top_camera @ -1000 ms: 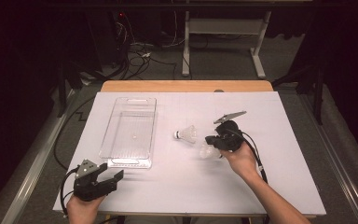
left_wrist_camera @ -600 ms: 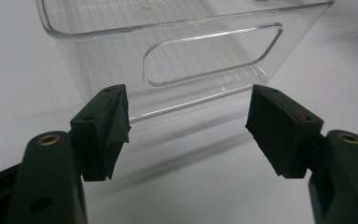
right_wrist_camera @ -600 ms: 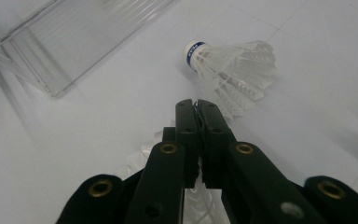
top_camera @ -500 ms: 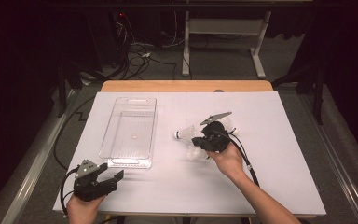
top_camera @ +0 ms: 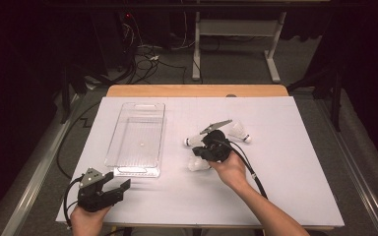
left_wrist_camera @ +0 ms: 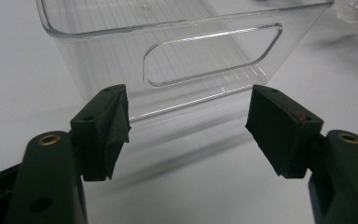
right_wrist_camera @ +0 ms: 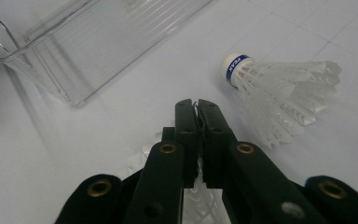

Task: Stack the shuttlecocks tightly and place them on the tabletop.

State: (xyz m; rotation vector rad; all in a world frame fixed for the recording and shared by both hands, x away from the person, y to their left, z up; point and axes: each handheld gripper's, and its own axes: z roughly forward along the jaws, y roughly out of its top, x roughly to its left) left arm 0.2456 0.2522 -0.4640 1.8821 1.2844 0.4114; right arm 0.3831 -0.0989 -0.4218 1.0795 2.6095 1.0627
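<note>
White paper covers the table (top_camera: 295,196), and on it three shuttlecocks and a clear plastic bin (top_camera: 137,139) are seen in the high view. The right gripper (top_camera: 203,153) is held just right of the bin, near the middle of the sheet, with a white shuttlecock (top_camera: 197,164) beneath its tip. In the right gripper view the two black jaws are pressed together, and white feathers (right_wrist_camera: 142,161) are seen sticking out under and between them, so the shuttlecock appears to be pinched by its skirt, though the contact itself is hidden by the jaws. A second shuttlecock (right_wrist_camera: 279,93) lies on its side just beyond and to the right of the jaw tips in that view, its cork carrying a blue band and turned toward the bin; in the high view its cork (top_camera: 188,142) is seen just left of the gripper. A third shuttlecock (top_camera: 239,133) lies on the far side of the right hand, cork pointing right.

The left gripper (top_camera: 120,189) is held at the near left corner of the sheet, just short of the bin's near end. Its jaws are spread wide with nothing between them, and in the left gripper view they are aimed at the bin's end wall (left_wrist_camera: 205,60) with its slot handle.
</note>
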